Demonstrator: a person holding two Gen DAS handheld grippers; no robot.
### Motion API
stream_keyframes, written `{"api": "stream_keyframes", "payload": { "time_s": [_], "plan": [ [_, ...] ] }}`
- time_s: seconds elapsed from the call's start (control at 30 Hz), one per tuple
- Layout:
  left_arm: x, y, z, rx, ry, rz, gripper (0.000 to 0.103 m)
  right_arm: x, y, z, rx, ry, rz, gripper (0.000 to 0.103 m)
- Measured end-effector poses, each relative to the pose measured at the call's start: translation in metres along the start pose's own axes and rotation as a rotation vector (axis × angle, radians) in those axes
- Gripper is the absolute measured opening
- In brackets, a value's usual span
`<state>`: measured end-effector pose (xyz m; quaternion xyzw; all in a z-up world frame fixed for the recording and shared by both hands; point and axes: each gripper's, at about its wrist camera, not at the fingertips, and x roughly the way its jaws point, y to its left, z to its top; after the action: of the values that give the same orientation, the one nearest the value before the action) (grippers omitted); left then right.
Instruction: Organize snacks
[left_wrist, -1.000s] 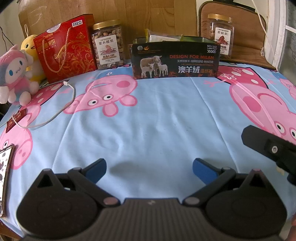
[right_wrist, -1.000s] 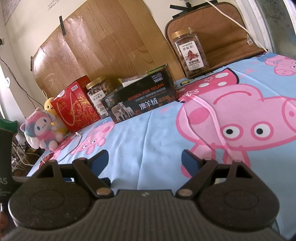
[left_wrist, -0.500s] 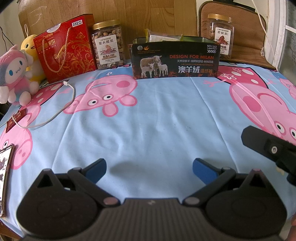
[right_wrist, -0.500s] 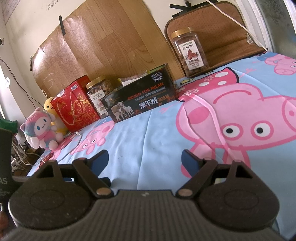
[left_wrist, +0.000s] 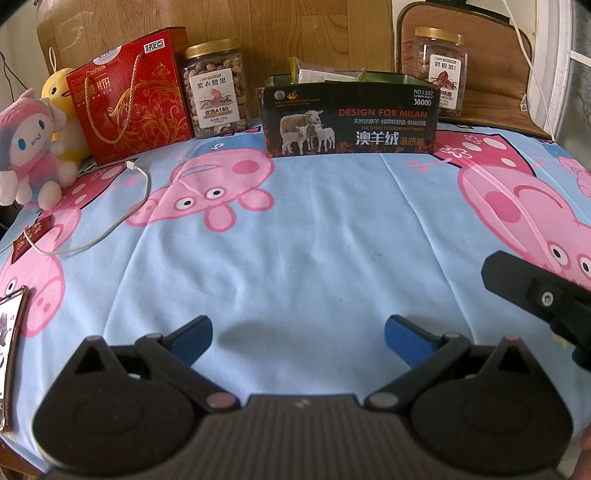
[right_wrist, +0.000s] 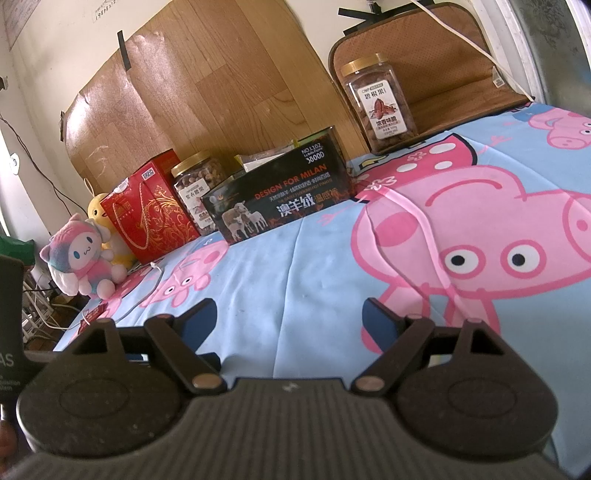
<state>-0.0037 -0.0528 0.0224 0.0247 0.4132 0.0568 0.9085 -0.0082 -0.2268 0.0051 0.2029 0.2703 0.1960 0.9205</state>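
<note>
Snacks sit in a row along the back edge of the bed, well ahead of both your grippers: the red cashew gift box (left_wrist: 133, 96) at the left, the gold-lidded nut jar (left_wrist: 215, 90) just beside it, the black open-topped box (left_wrist: 351, 118) in the middle with packets poking out of its top, and a second nut jar (left_wrist: 440, 74) behind its right end. The black box lies with its long axis across your view, its long printed face towards you, so you reach it straight ahead. Your left gripper (left_wrist: 298, 332) looks at that face square on and seems the better placed for the left jar and the red box; your right gripper (right_wrist: 290, 319) sees the row at a slant, and the right-hand jar (right_wrist: 380, 103) is probably its easier target. Both grippers stand wide apart and empty, low over the bare pig-print sheet (left_wrist: 295, 236). Mind the white charging cable (left_wrist: 110, 229) and the plush toys (left_wrist: 29, 147) at the left if you go for the red box.
</note>
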Motion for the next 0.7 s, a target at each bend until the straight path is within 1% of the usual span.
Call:
{"api": "stream_keyframes", "payload": {
  "time_s": [0.7],
  "plan": [
    [0.0003, -0.0017, -0.0003, -0.004, 0.002, -0.003, 0.103, 0.0002, 0.0006, 0.0010, -0.002, -0.002, 0.000, 0.088]
  ]
}}
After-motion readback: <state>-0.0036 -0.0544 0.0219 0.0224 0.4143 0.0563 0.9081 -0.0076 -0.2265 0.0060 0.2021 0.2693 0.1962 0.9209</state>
